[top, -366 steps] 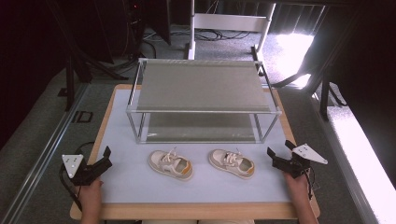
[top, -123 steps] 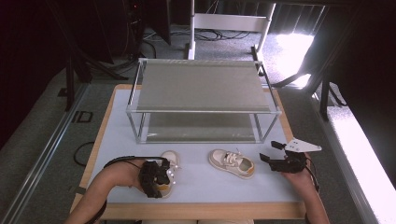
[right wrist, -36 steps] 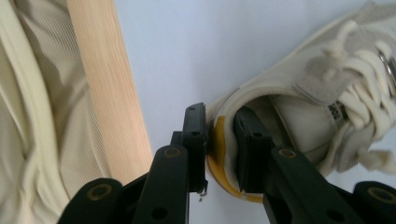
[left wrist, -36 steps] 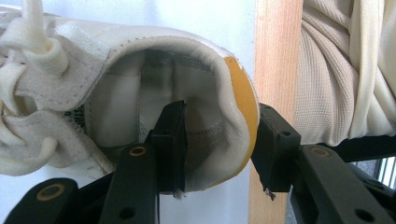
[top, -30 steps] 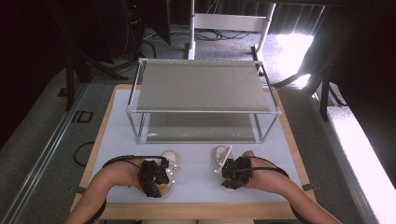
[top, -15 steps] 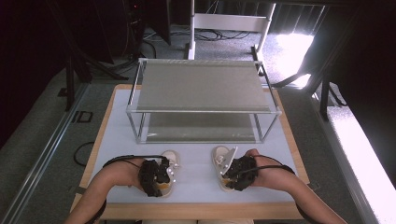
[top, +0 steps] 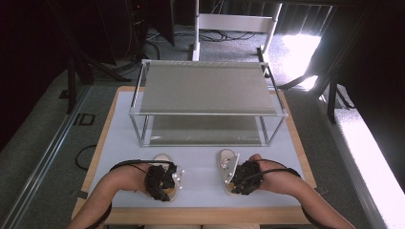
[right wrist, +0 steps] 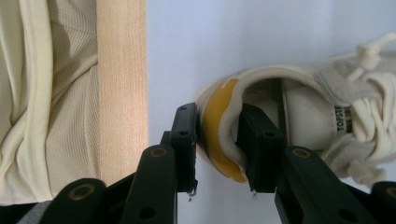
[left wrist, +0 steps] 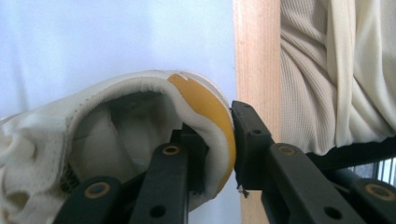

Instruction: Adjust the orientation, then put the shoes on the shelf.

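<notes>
Two cream shoes with yellow heel tabs lie on the white mat (top: 200,177), toes toward the rack. My left gripper (top: 170,187) is shut on the left shoe (top: 162,158). In the left gripper view one jaw of the left gripper (left wrist: 217,128) sits inside the left shoe (left wrist: 116,107) and the other outside, pinching the heel; they have just been closing. My right gripper (top: 235,183) grips the right shoe (top: 228,161) the same way. In the right gripper view the right gripper (right wrist: 218,119) has just closed further on the right shoe's (right wrist: 303,107) heel.
A two-level metal rack (top: 205,88) stands at the back of the mat, its lower shelf open toward the shoes. The wooden table edge (left wrist: 256,46) (right wrist: 121,70) runs close behind both heels, with the person's clothing beyond it.
Since the earliest frames both grippers came in from the table's sides onto the shoes, which have turned from sideways to toe-forward. In the last second the right gripper shifted slightly right on its heel.
</notes>
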Tool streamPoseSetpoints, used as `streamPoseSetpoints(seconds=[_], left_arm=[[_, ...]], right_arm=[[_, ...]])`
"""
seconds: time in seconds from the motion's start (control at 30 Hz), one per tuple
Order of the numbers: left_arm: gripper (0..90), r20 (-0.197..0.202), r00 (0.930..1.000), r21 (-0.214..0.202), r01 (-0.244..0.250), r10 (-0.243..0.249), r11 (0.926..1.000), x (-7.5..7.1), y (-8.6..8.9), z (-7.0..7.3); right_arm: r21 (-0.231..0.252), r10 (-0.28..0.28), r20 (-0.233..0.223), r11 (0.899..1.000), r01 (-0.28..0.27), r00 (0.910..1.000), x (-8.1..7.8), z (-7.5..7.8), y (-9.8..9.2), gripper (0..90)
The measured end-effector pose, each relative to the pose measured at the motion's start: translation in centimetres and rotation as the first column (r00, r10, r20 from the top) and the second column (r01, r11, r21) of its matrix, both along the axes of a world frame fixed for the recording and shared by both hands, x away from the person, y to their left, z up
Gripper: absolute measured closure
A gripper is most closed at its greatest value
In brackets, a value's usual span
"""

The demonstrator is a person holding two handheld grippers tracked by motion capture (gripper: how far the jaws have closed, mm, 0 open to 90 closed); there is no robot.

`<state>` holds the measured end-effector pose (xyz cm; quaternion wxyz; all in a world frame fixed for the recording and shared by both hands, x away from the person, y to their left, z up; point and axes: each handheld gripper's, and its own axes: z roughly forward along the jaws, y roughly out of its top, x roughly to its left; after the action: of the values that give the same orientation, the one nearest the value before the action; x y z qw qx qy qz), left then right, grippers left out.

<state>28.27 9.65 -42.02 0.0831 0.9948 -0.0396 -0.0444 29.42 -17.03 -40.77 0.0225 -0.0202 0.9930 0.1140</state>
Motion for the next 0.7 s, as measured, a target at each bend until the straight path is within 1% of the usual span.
streamPoseSetpoints(seconds=[0.03,0.07,0.1,0.13,0.17,0.2,0.3,0.37,0.4,0.47,0.53,0.57,0.6,0.63,0.67,0.7], left_arm=[[78.4,0.012,0.9999,0.000,0.003,-0.003,1.0000,0.0,0.0,0.1],[79.1,0.012,0.9999,-0.002,0.003,-0.003,1.0000,0.0,0.0,0.3],[79.2,0.023,0.9997,-0.009,0.014,-0.013,0.9999,-0.1,0.0,0.6],[79.1,0.026,0.9995,-0.022,0.016,-0.015,0.9996,-0.1,0.0,0.9],[79.5,0.036,0.9989,-0.032,0.031,-0.030,0.9990,-0.1,0.0,1.2],[79.5,0.057,0.9973,-0.037,0.048,-0.046,0.9982,-0.2,-0.1,1.5],[79.6,0.086,0.9925,-0.027,0.090,-0.087,0.9956,-0.3,-0.7,2.1],[79.6,0.082,0.9920,-0.021,0.098,-0.096,0.9950,-0.3,-0.9,2.2],[79.6,0.091,0.9898,-0.011,0.111,-0.110,0.9937,-0.2,-1.5,2.2],[79.6,0.097,0.9875,0.003,0.124,-0.124,0.9923,0.1,-2.1,2.0],[79.5,0.103,0.9838,0.022,0.145,-0.146,0.9892,0.4,-2.7,1.9],[79.5,0.103,0.9838,0.022,0.145,-0.146,0.9892,0.4,-2.7,1.9],[79.5,0.099,0.9821,0.049,0.156,-0.160,0.9866,0.7,-3.4,1.7],[79.5,0.097,0.9821,0.049,0.158,-0.162,0.9863,0.7,-3.5,1.7],[79.5,0.092,0.9822,0.048,0.160,-0.164,0.9860,1.0,-3.8,1.7],[79.5,0.092,0.9806,0.050,0.169,-0.173,0.9843,1.2,-4.1,1.7]], right_arm=[[0.000,0.003,-0.012,1.000,-0.003,0.9999,0.0,0.1,0.0,72.0],[0.003,0.015,-0.025,1.000,-0.015,0.9996,0.0,0.1,0.0,73.5],[0.006,0.018,-0.035,1.000,-0.018,0.9992,-0.1,0.2,0.0,74.3],[0.005,0.021,-0.039,1.000,-0.021,0.9990,-0.1,0.3,0.1,74.6],[-0.002,0.025,-0.038,1.000,-0.025,0.9990,-0.1,0.3,0.1,74.7],[-0.006,0.036,-0.031,0.999,-0.036,0.9989,-0.1,0.3,0.2,74.9],[-0.027,0.059,-0.015,0.998,-0.059,0.9981,-0.1,0.4,0.4,75.1],[-0.027,0.067,-0.012,0.997,-0.067,0.9977,0.0,0.5,0.4,75.1],[-0.026,0.065,-0.010,0.998,-0.066,0.9978,0.1,0.6,0.5,75.1],[-0.025,0.063,-0.004,0.998,-0.063,0.9980,0.7,0.9,0.6,75.4],[-0.019,0.070,0.002,0.997,-0.070,0.9976,1.2,1.1,0.6,75.6],[-0.019,0.070,0.002,0.997,-0.070,0.9976,1.2,1.1,0.6,75.6],[-0.018,0.070,0.004,0.997,-0.070,0.9975,1.5,1.2,0.6,75.6],[-0.022,0.072,0.009,0.997,-0.071,0.9974,2.0,1.4,0.7,75.6],[-0.024,0.070,0.009,0.997,-0.070,0.9975,2.1,1.5,0.8,75.6],[-0.031,0.067,0.011,0.997,-0.067,0.9977,2.5,1.7,0.8,75.6]])
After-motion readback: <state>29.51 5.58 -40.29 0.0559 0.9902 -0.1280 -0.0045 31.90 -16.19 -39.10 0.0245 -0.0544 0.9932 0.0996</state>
